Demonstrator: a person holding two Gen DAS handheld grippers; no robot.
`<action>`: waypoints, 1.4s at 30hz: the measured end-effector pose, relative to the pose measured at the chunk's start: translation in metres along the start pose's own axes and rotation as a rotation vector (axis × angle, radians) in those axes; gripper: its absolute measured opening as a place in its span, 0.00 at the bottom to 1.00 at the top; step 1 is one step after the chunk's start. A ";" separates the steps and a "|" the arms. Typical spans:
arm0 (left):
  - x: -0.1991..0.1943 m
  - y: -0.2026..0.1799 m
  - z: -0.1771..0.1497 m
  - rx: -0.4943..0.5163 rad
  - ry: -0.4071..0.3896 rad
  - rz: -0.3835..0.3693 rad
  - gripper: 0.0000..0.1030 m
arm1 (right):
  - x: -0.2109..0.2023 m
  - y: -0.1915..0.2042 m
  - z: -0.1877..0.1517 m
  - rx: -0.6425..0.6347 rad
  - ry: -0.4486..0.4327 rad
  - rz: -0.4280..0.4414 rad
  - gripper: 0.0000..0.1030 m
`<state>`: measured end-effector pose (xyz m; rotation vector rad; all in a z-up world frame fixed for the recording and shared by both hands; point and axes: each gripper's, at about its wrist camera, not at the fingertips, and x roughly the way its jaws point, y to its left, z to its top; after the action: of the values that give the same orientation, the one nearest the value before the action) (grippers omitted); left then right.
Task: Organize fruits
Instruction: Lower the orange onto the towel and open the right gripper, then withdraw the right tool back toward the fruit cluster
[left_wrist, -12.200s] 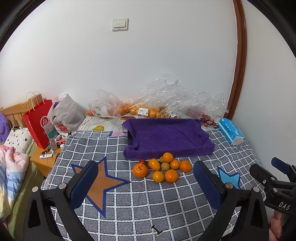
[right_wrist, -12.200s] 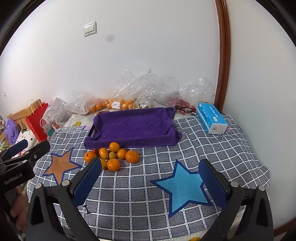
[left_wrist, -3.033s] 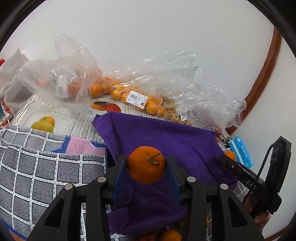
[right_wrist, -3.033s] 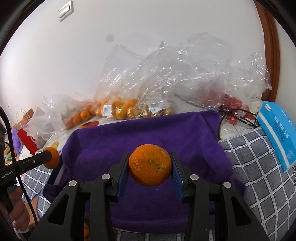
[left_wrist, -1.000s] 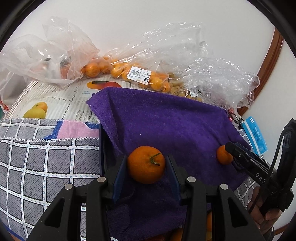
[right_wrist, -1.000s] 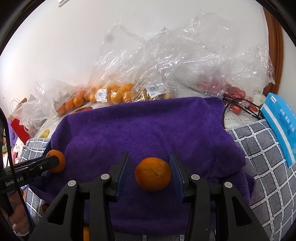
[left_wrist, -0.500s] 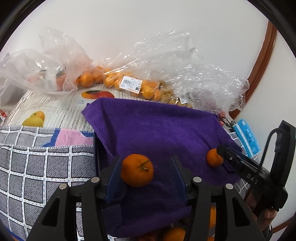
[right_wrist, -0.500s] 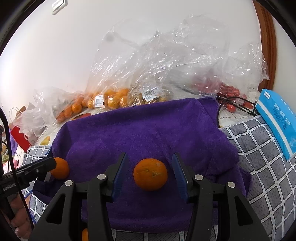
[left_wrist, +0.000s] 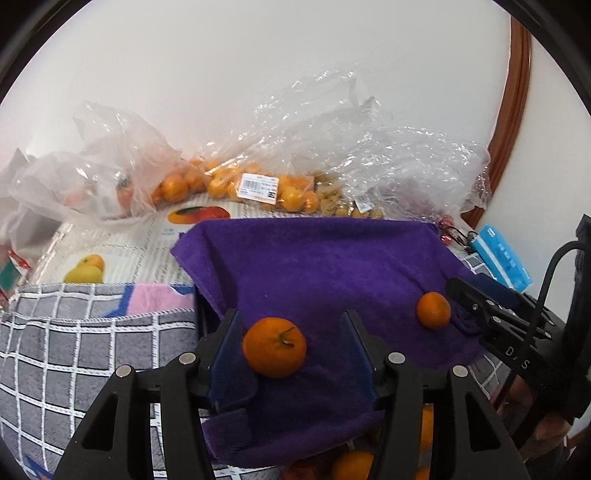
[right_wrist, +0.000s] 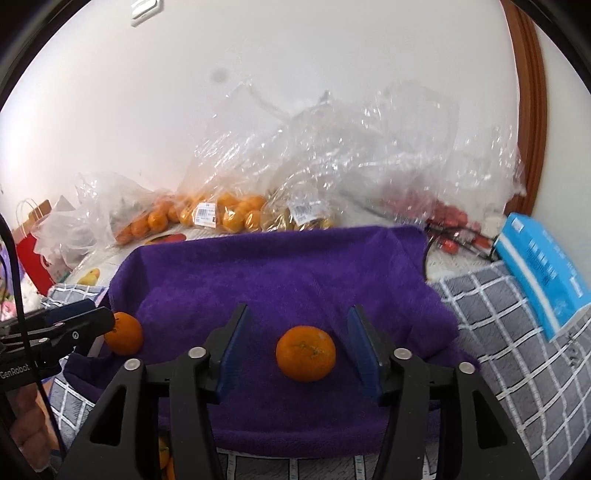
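A purple towel covers a tray on the bed; it also shows in the right wrist view. My left gripper is open, its jaws on either side of an orange with a stem that rests on the towel. My right gripper is open around a second orange lying on the towel. That second orange also shows in the left wrist view. The stemmed orange shows in the right wrist view at the towel's left edge. More oranges lie below the towel's near edge.
Clear plastic bags of oranges and other fruit line the wall behind the towel. A blue tissue box lies at the right on the grey checked blanket. A red paper bag stands far left.
Both grippers have opened wider and drawn back a little. Each orange now lies free on the purple towel between the jaws.
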<state>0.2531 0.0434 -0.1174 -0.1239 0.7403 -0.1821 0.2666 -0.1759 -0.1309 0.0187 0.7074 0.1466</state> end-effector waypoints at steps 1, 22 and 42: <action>-0.001 0.000 0.001 -0.005 -0.002 -0.003 0.51 | 0.000 0.001 0.001 -0.005 -0.001 -0.012 0.58; -0.052 0.015 -0.027 -0.118 0.061 -0.064 0.51 | -0.062 0.006 -0.036 0.089 0.165 0.036 0.58; -0.068 0.050 -0.103 -0.113 0.097 0.010 0.51 | -0.079 0.043 -0.077 0.058 0.220 0.129 0.58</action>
<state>0.1404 0.1018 -0.1570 -0.2199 0.8475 -0.1374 0.1516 -0.1467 -0.1353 0.1047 0.9303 0.2545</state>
